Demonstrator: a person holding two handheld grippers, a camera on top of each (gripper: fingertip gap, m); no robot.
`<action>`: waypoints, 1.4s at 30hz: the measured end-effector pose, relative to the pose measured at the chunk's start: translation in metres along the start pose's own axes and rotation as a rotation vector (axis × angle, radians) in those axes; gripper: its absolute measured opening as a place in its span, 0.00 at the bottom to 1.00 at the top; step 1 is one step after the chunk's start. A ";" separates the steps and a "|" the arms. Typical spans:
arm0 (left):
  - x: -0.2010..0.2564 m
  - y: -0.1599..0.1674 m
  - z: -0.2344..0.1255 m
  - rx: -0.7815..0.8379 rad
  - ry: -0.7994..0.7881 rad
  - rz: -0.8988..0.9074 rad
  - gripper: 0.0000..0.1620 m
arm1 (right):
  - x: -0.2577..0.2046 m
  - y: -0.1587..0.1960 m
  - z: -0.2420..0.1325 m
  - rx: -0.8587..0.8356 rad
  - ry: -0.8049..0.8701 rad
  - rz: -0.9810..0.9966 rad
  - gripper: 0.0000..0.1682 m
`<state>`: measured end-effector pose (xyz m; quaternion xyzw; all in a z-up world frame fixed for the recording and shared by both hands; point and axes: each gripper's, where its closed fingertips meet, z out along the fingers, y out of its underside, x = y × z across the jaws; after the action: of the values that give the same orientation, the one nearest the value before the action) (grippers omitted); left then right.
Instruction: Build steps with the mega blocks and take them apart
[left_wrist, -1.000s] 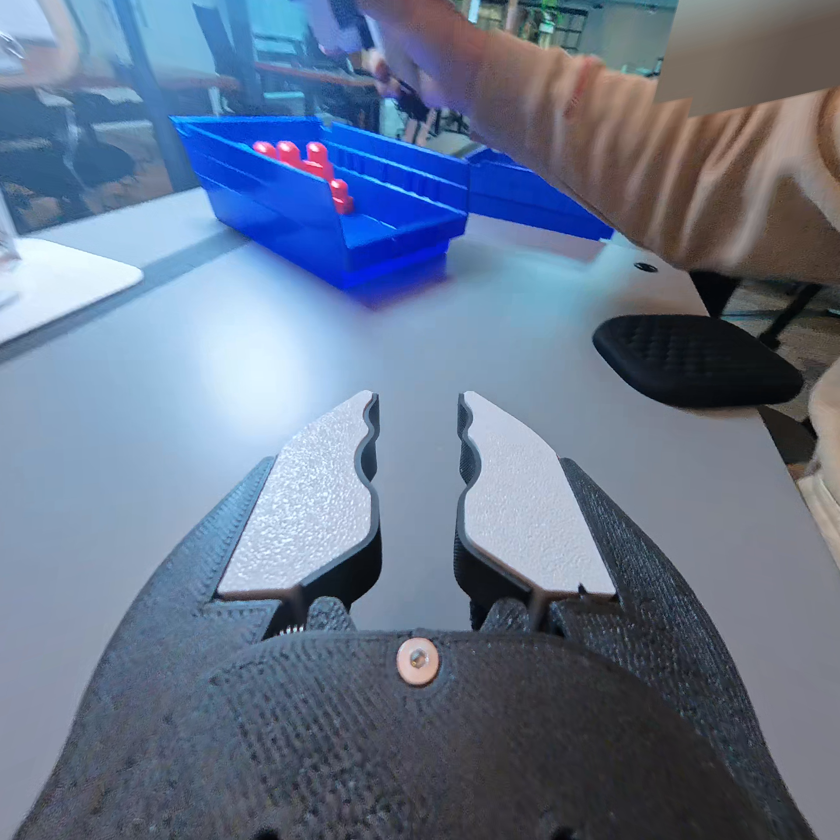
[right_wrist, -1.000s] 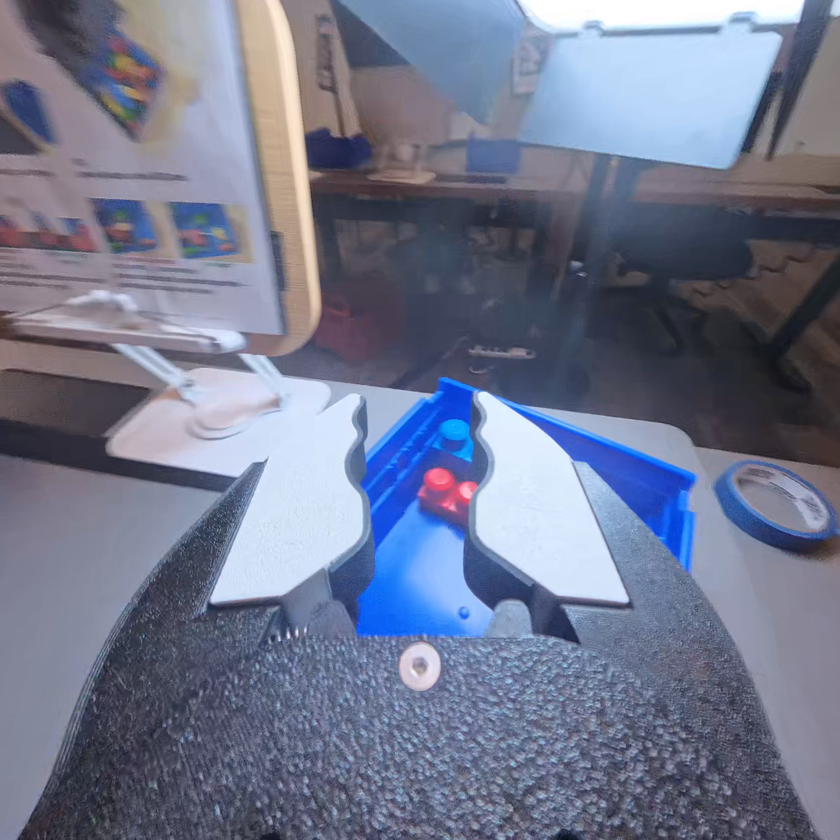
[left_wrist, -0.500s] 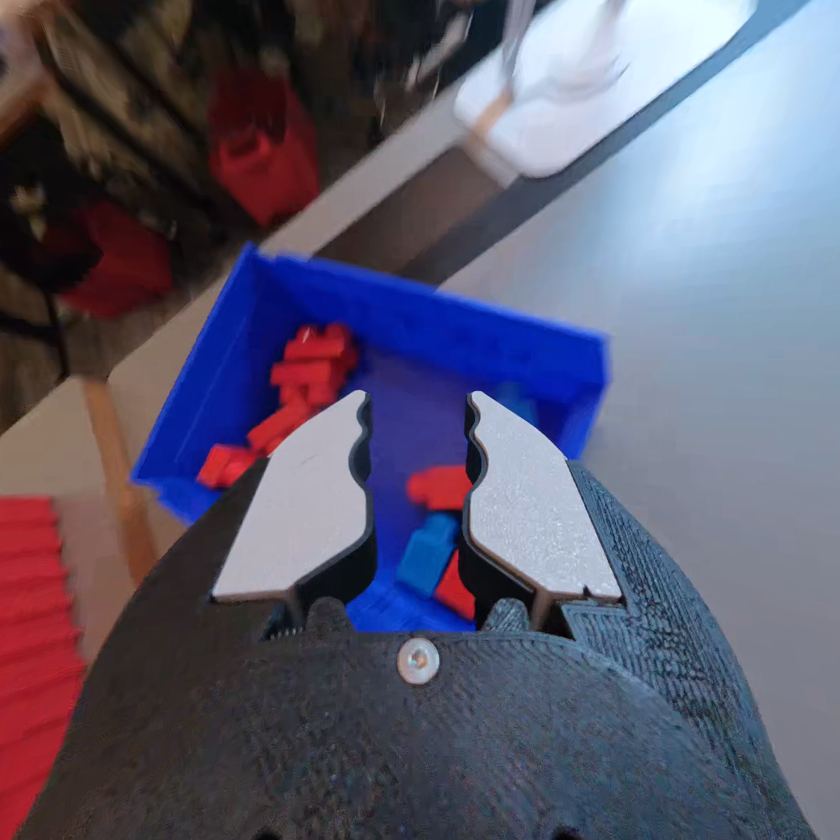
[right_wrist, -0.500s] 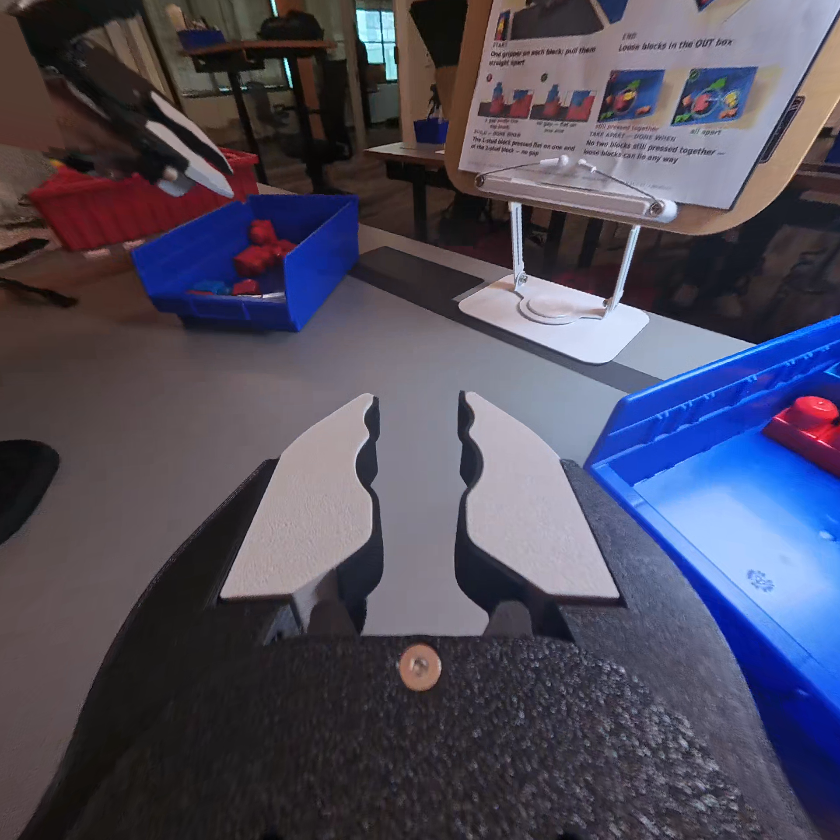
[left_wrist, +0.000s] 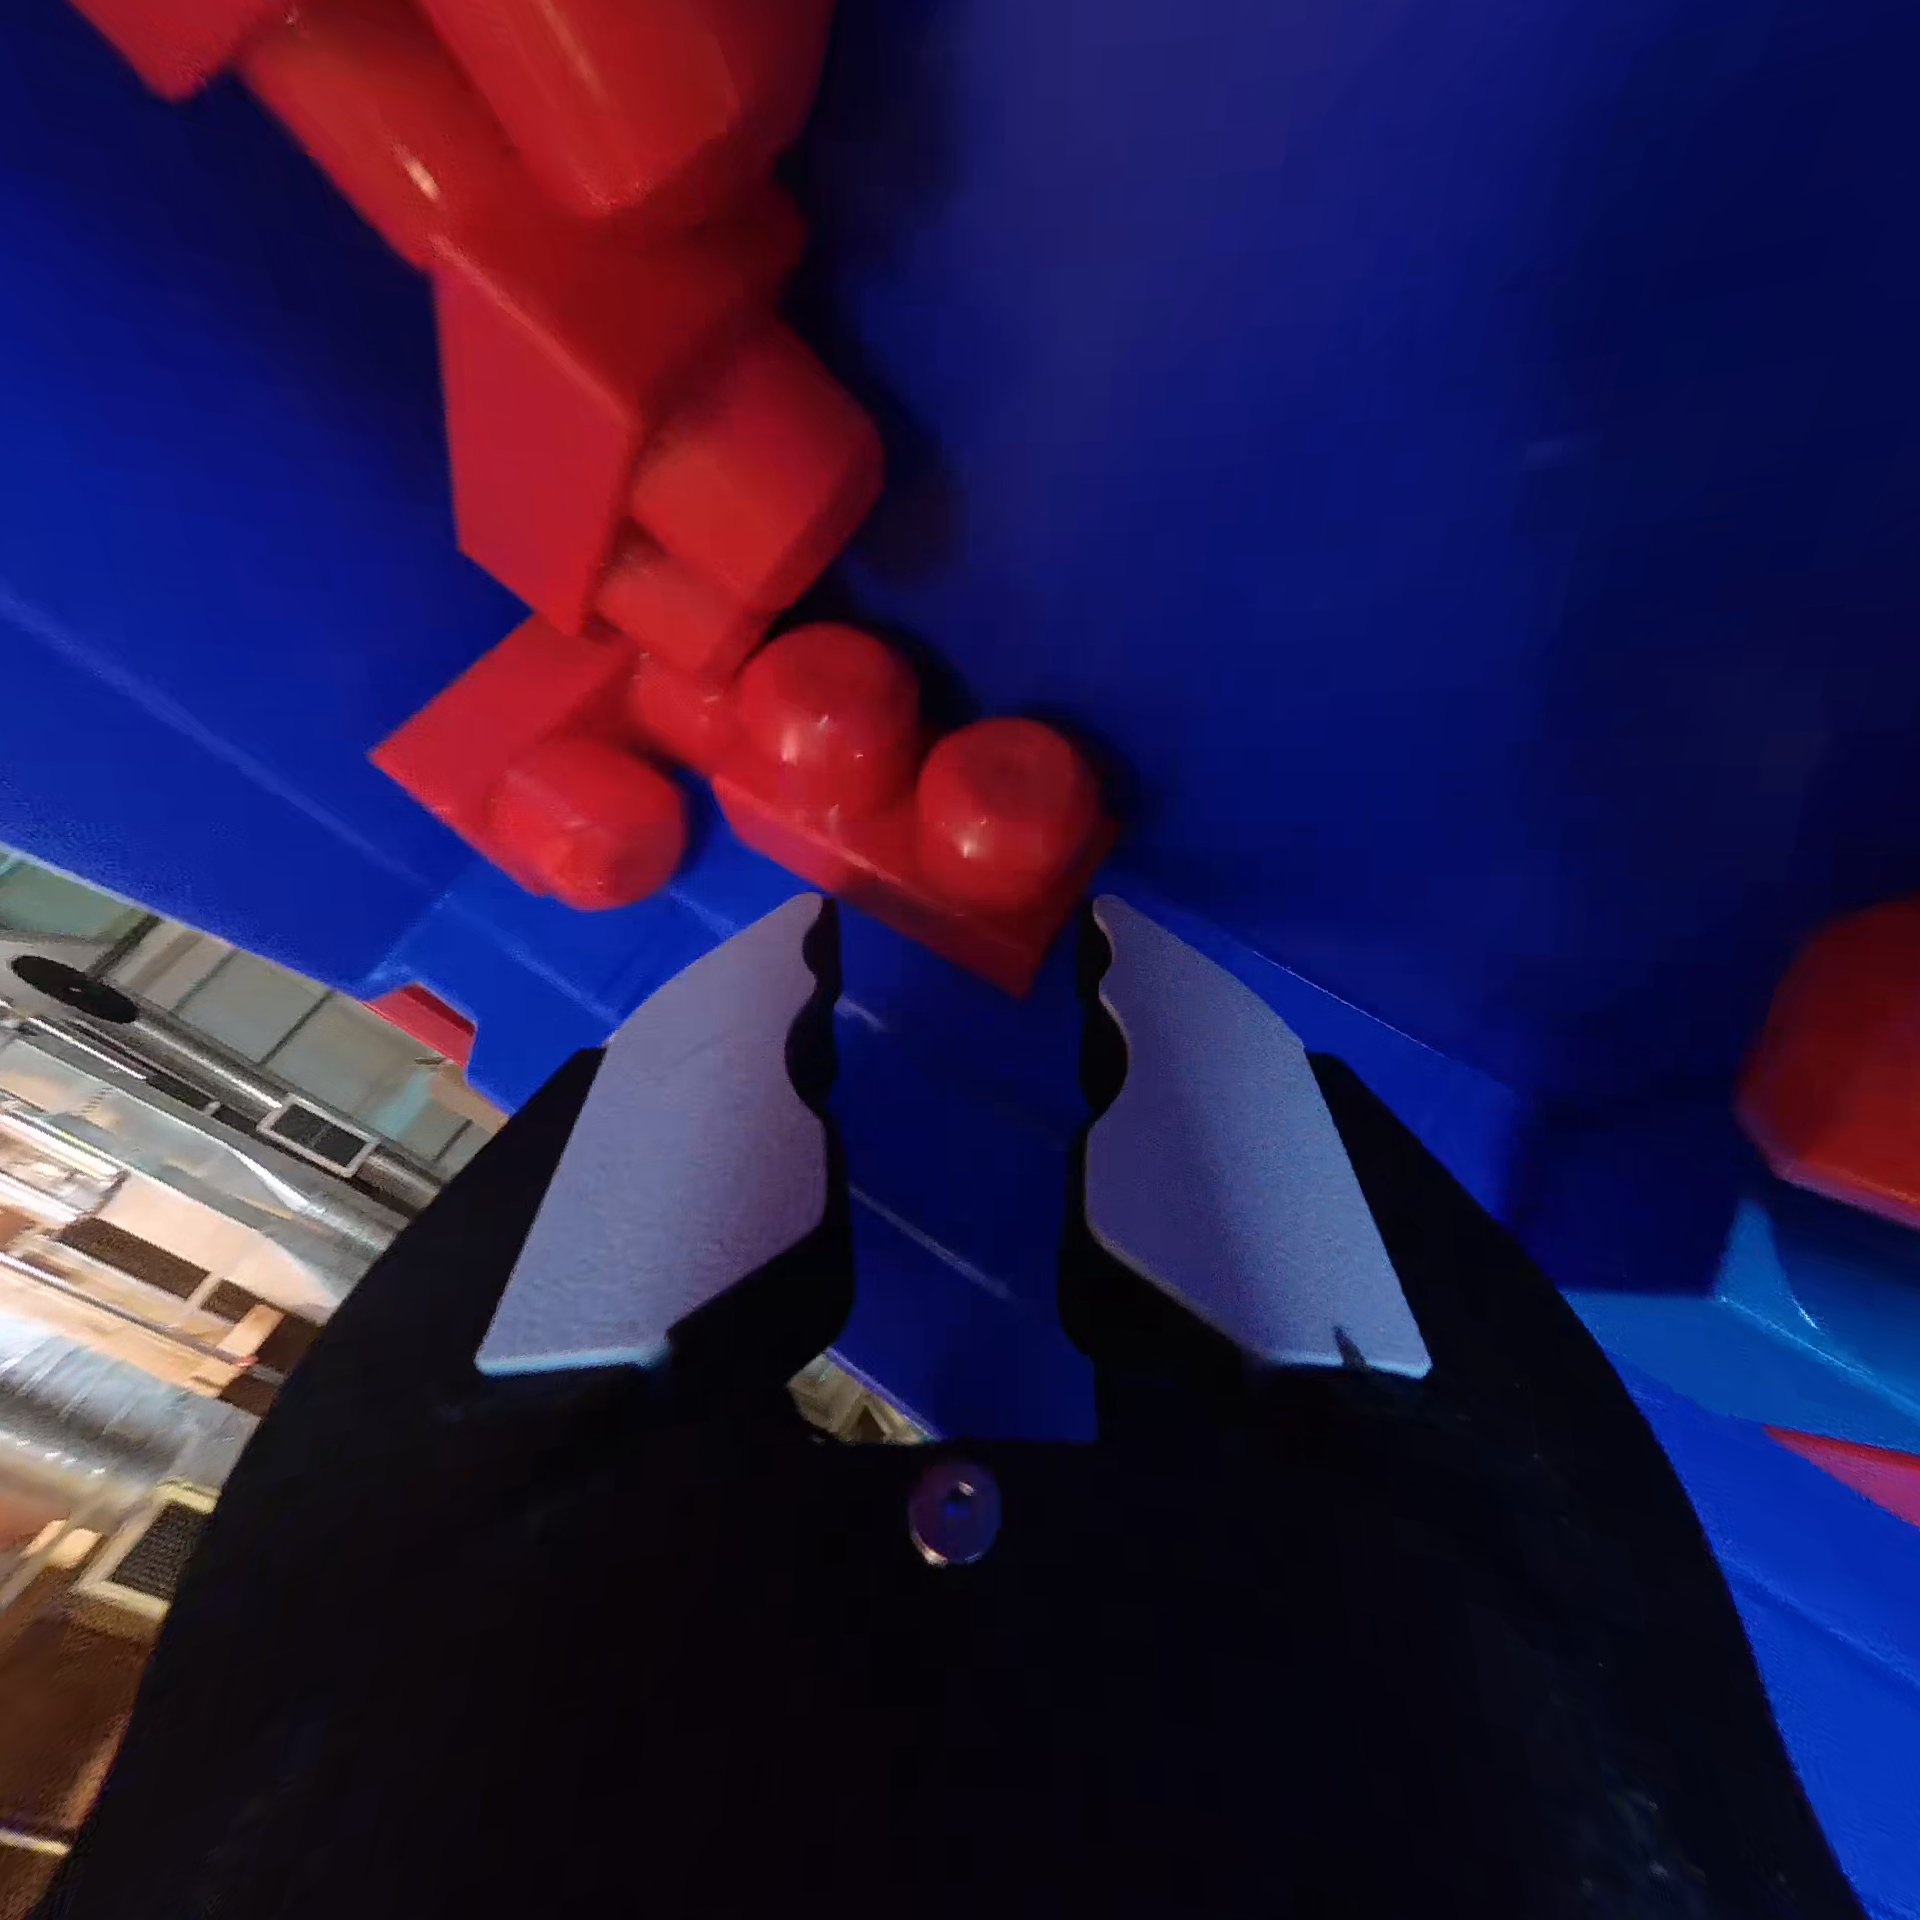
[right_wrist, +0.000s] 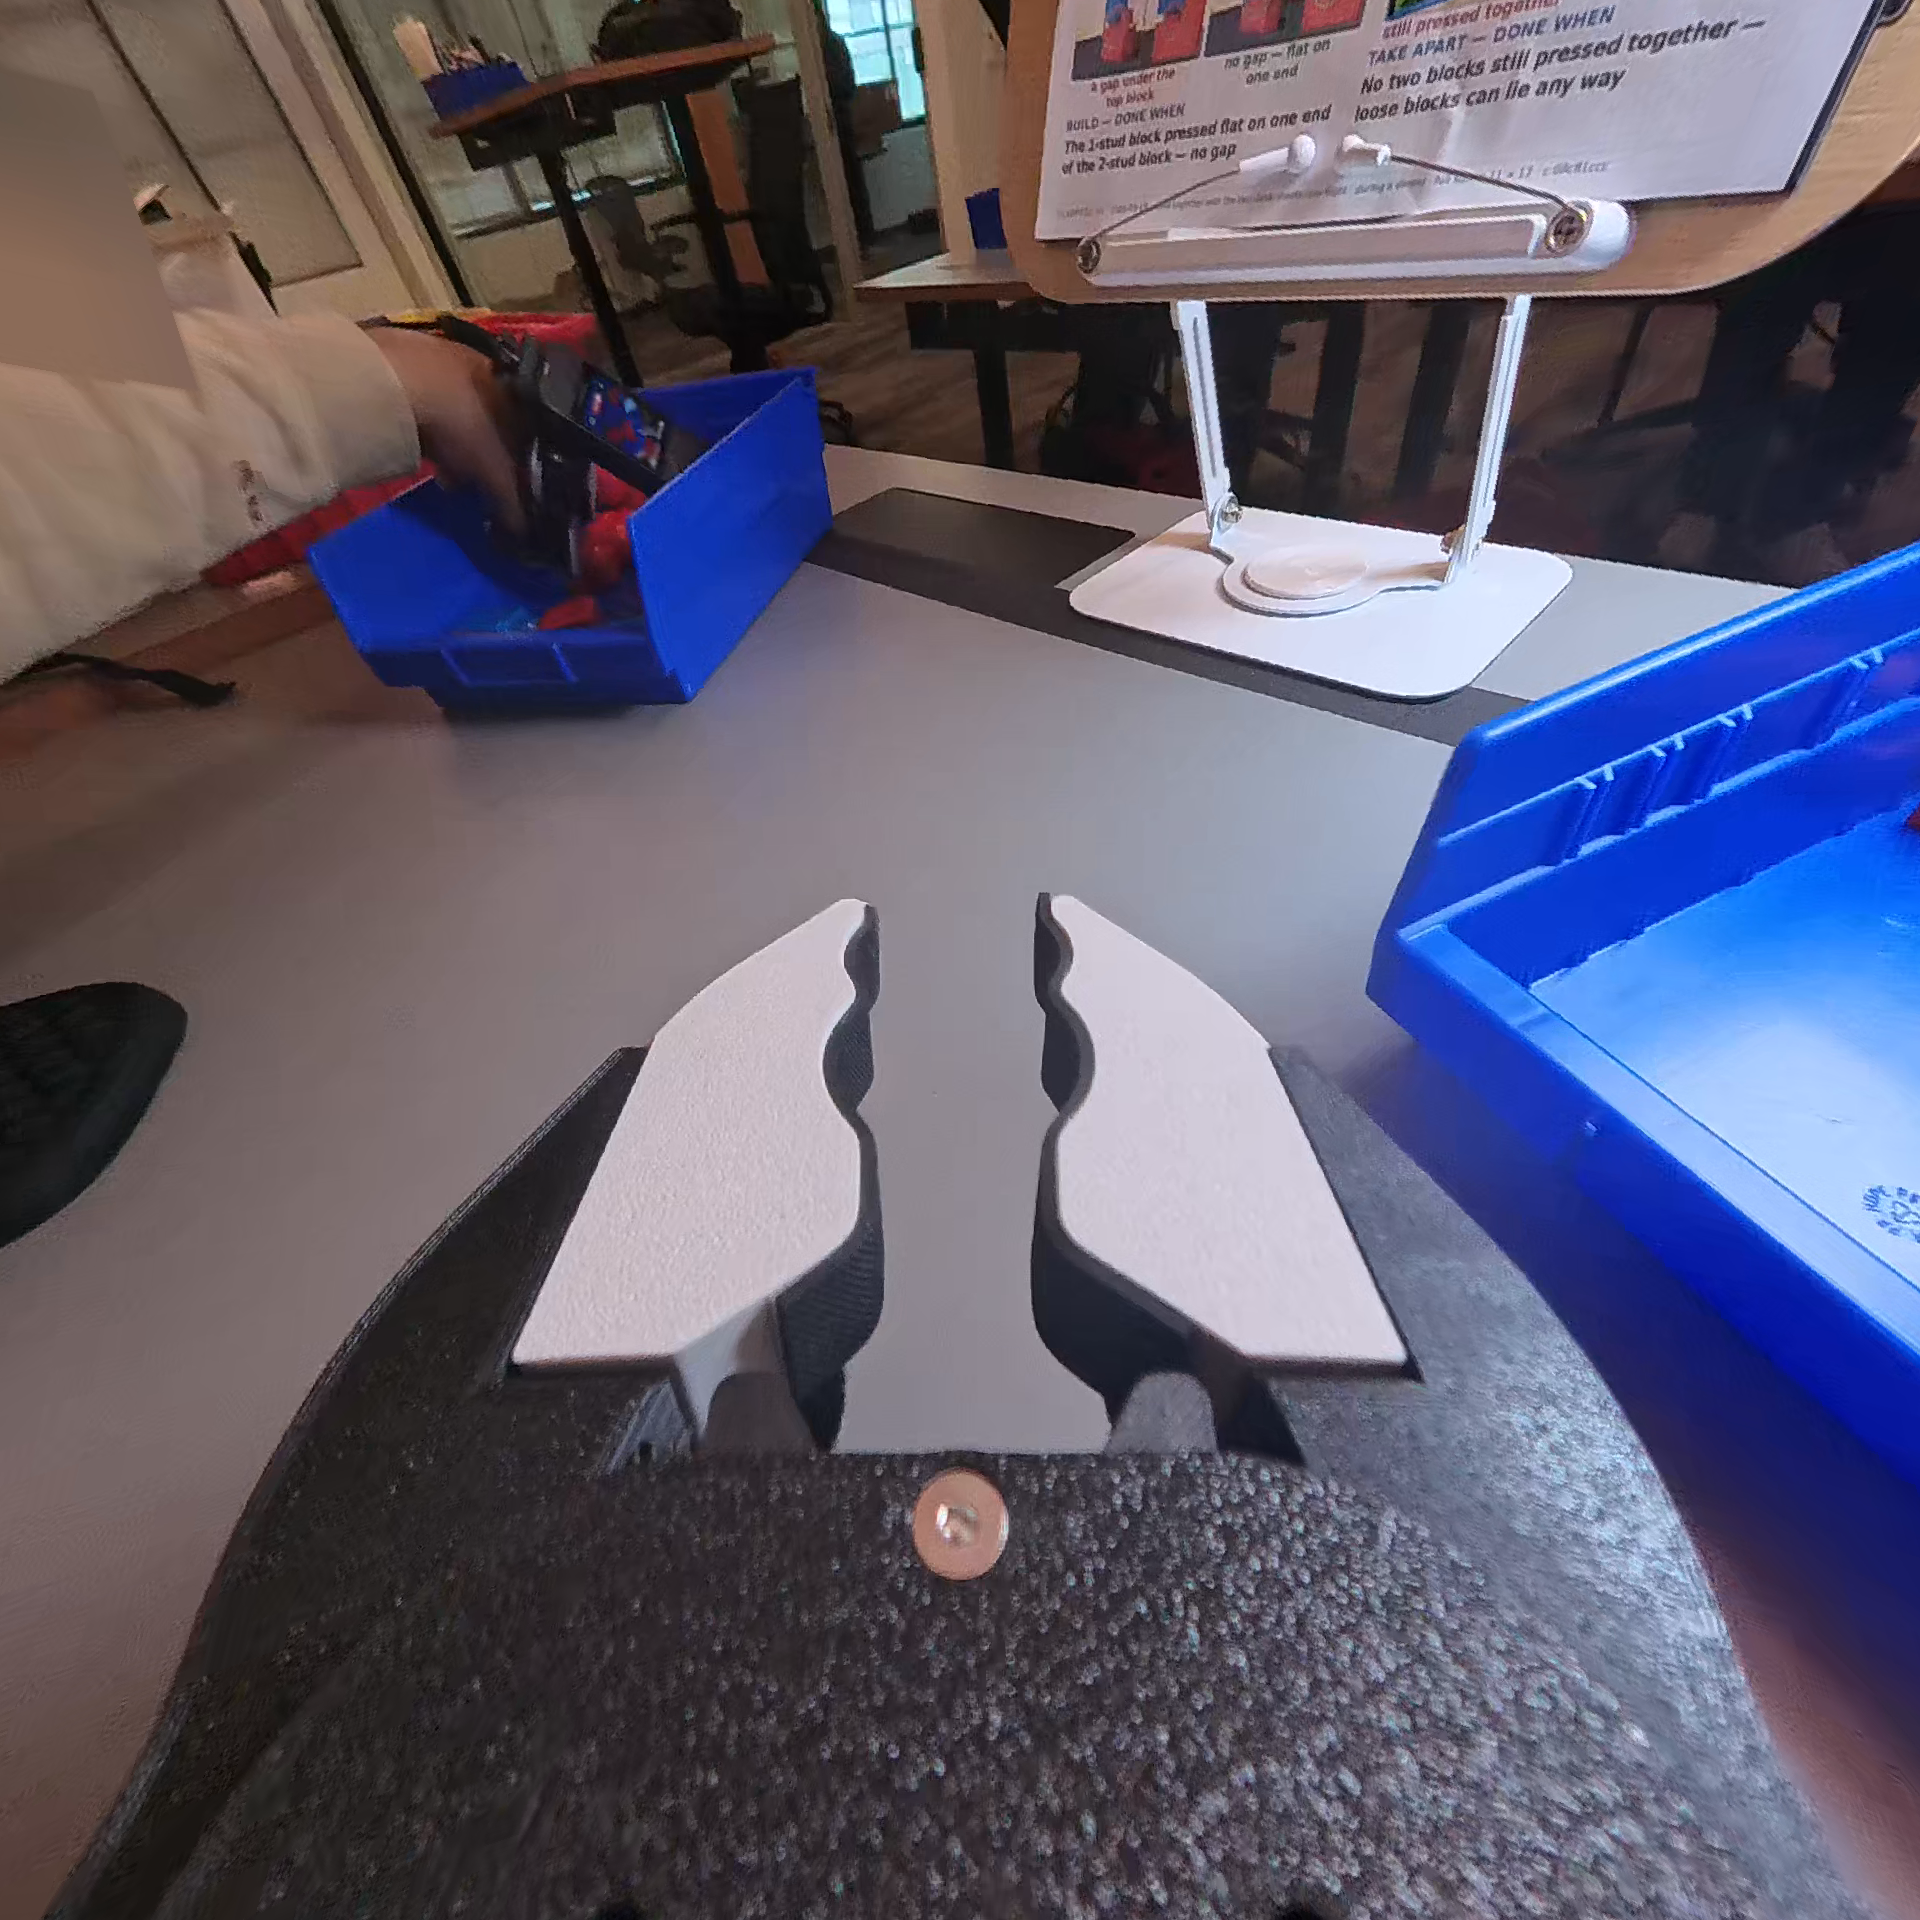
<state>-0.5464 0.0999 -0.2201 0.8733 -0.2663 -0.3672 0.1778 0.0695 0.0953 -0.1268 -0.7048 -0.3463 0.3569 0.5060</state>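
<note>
Left gripper (left_wrist: 956, 914) down inside far-left blue bin (right_wrist: 717, 520), jaws parted, empty, a two-stud red block (left_wrist: 914, 821) just past its tips; other red blocks (left_wrist: 582, 343) blurred, cut off. Right gripper (right_wrist: 956, 914) parted, empty, over grey table (right_wrist: 935, 769). Near-right bin (right_wrist: 1558, 883) cropped. Instruction sheet (right_wrist: 1403, 94) on white stand (right_wrist: 1340, 592), top cut off.

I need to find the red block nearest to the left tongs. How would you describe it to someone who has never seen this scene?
Look inside the blue bin that the open left tongs reach into. A chain of red blocks runs down its floor toward the tongs. The one you want is the two-stud red block at the near end, just ahead of the tips: it shows two round studs side by side, while the block to its left shows one.
</note>
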 end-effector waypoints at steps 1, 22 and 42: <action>0.000 -0.001 0.001 -0.007 -0.010 0.024 0.26 | 0.001 0.002 0.000 -0.003 0.001 0.006 0.17; 0.006 -0.021 -0.034 0.442 0.059 -0.025 0.23 | -0.011 0.020 0.010 -0.068 -0.044 -0.020 0.16; -0.013 -0.020 -0.043 0.474 -0.114 -0.011 0.00 | -0.018 0.032 0.014 -0.108 -0.076 -0.016 0.15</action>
<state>-0.5152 0.1287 -0.1943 0.8700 -0.3498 -0.3439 -0.0495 0.0524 0.0788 -0.1583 -0.7141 -0.3896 0.3601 0.4567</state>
